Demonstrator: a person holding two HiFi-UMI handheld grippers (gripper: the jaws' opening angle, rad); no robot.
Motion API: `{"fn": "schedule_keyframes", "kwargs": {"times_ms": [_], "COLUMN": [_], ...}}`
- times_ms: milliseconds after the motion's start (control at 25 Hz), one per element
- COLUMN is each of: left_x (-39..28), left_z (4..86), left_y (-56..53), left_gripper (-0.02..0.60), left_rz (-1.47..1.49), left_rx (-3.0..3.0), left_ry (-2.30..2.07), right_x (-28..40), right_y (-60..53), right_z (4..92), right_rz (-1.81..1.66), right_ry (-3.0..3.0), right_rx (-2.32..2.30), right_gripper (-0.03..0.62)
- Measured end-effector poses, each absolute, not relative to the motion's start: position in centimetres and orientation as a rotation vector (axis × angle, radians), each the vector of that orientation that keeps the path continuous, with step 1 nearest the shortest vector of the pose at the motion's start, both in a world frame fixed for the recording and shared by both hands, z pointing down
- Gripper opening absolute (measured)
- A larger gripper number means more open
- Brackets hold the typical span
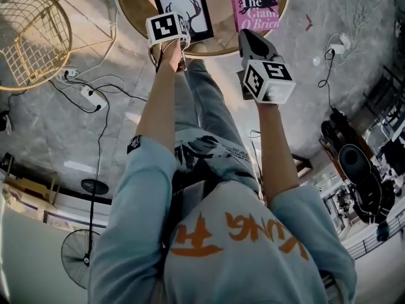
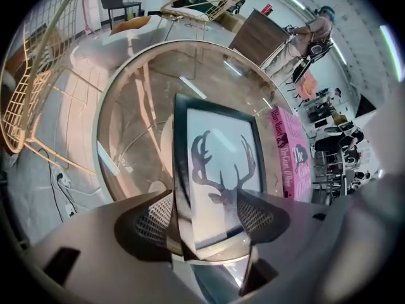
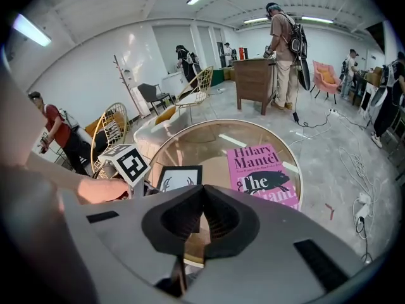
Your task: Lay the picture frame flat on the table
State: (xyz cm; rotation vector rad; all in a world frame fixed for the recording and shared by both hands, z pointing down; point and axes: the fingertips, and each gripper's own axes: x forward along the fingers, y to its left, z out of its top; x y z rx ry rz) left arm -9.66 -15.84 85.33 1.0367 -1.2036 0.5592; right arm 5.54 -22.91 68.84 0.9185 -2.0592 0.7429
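Round glass bench (image 1: 220,18) stood on grey floor (image 1: 57,125), pink book (image 1: 254,4) read "Hilary Mantel", left gripper (image 2: 204,217) jaws were apart, picture frame (image 2: 218,170) between them, right gripper (image 3: 202,192) jaws were together

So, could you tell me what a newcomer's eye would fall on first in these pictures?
Most likely the black picture frame with its stag print, lying on the round glass table, its near edge between the left gripper's open jaws. Next comes the bright pink Hilary Mantel book to the frame's right, and the right gripper hanging shut by the table's near rim.
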Motion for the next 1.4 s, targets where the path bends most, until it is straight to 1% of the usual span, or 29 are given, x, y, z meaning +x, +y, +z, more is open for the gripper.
{"fn": "schedule_keyframes", "kwargs": {"times_ms": [160, 200, 240, 320, 360, 400, 480, 640, 800, 1240, 1400], "left_x": [-9.8, -9.5, -9.4, -9.7, -9.9, -10.1, -10.2, -10.4, -9.6, -10.2, -9.5], "left_z": [85.3, 85.0, 84.5, 82.9, 82.0, 81.2, 79.5, 75.9, 71.5, 55.4, 50.0], "left_y": [-15.7, -15.8, -15.9, -16.0, -15.9, -15.7, -15.0, -15.0, -15.6, -19.3, -21.2], "left_gripper": [0.328, 0.317, 0.284, 0.171, 0.100, 0.058, 0.032, 0.023, 0.021, 0.020, 0.020], "left_rz": [0.581, 0.557, 0.525, 0.478, 0.475, 0.484, 0.507, 0.457, 0.414, 0.265, 0.281], "left_rx": [1.025, 1.025, 1.026, 1.029, 1.032, 1.034, 1.045, 1.106, 1.198, 1.546, 1.670], "left_ry": [-1.228, -1.232, -1.242, -1.286, -1.310, -1.330, -1.354, -1.418, -1.466, -1.739, -1.815], "right_x": [6.4, 6.7, 6.8, 6.6, 6.4, 6.3, 5.9, 5.2, 6.1, 5.8, 6.0], "right_y": [-22.9, -22.9, -22.8, -22.5, -22.5, -22.3, -22.1, -22.0, -22.7, -25.7, -27.5], "right_z": [69.3, 69.3, 69.2, 68.7, 68.3, 67.8, 66.8, 65.1, 63.4, 55.3, 50.7], "right_rz": [0.744, 0.744, 0.742, 0.735, 0.732, 0.728, 0.720, 0.704, 0.698, 0.719, 0.716], "right_ry": [-2.056, -2.058, -2.062, -2.075, -2.084, -2.093, -2.115, -2.163, -2.195, -2.344, -2.413], "right_rx": [0.899, 0.894, 0.887, 0.872, 0.866, 0.860, 0.849, 0.831, 0.847, 0.936, 0.985], "right_gripper": [-0.003, -0.003, -0.003, -0.003, -0.003, -0.003, -0.003, -0.003, -0.003, -0.003, -0.003]}}
